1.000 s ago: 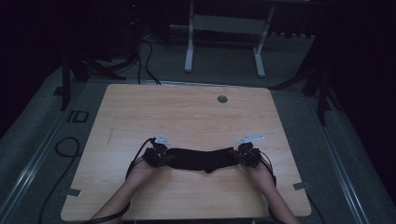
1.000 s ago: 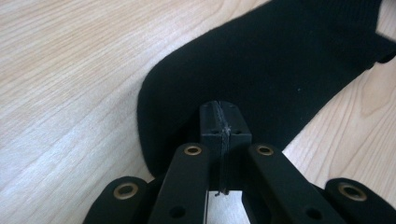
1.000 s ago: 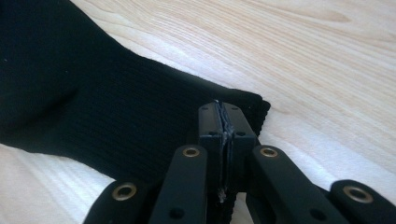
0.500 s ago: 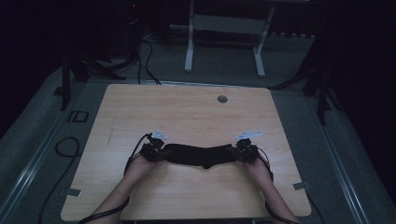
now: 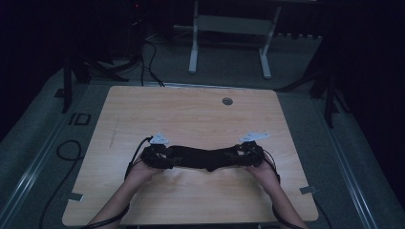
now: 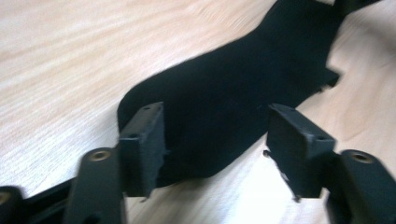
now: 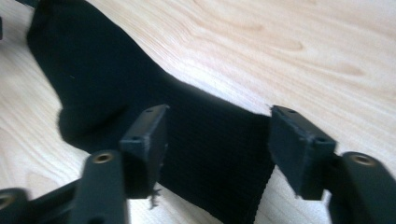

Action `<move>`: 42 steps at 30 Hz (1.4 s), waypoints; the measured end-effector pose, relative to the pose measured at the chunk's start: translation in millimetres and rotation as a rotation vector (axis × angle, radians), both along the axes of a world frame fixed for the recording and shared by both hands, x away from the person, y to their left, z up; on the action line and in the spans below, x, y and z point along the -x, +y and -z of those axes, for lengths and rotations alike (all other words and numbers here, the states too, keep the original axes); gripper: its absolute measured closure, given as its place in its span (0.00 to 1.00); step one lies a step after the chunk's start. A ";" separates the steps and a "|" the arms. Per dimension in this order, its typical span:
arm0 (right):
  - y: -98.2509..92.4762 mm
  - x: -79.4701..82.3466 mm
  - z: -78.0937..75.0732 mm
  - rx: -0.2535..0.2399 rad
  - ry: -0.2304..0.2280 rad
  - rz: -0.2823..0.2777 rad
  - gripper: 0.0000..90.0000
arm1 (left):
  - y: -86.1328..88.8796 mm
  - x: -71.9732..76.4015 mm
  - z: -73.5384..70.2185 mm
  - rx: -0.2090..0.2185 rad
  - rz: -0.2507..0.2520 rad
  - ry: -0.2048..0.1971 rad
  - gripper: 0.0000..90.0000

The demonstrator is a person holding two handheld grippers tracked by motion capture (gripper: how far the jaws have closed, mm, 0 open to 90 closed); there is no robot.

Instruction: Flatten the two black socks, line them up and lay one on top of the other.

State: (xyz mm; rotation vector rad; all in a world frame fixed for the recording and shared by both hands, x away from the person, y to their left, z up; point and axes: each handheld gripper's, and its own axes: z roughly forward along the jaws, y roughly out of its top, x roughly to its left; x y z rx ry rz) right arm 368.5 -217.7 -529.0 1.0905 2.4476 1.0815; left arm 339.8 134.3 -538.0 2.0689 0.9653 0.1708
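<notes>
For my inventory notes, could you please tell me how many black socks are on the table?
1. The black sock lies flat near the table's front edge, stretched between the left tongs and right tongs; none seems hidden.

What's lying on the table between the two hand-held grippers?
A black sock lies stretched across the wooden table from the left hand-held gripper to the right hand-held gripper, seen in the high view. Both have just opened their jaws, letting it go.
</notes>
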 end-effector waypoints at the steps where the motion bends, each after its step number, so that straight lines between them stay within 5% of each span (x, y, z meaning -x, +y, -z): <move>1: -0.8 1.2 -2.2 -0.007 -0.007 -0.004 0.36 | -0.3 2.2 -1.6 0.001 -0.001 -0.008 0.36; 5: -2.5 4.8 -7.4 -0.028 -0.017 -0.030 0.21 | -6.4 13.1 -4.8 -0.042 -0.024 -0.069 0.15; 10: -2.5 6.7 -7.5 -0.023 -0.038 -0.048 0.14 | -11.4 22.8 -2.1 -0.058 0.000 -0.118 0.03; 17: -7.5 6.0 -4.6 -0.049 -0.062 -0.061 0.14 | 5.3 18.4 6.1 0.053 -0.025 -0.121 0.04; 21: -14.8 5.0 -1.4 -0.043 -0.059 -0.043 0.14 | 16.7 18.5 11.2 0.028 -0.049 -0.109 0.04; 29: -33.6 4.3 8.1 -0.011 -0.041 -0.027 0.14 | 35.5 24.8 16.2 0.045 -0.071 -0.103 0.04; 42: -73.6 7.6 15.5 -0.004 -0.032 0.076 0.15 | 83.1 39.9 20.9 0.033 -0.175 -0.109 0.04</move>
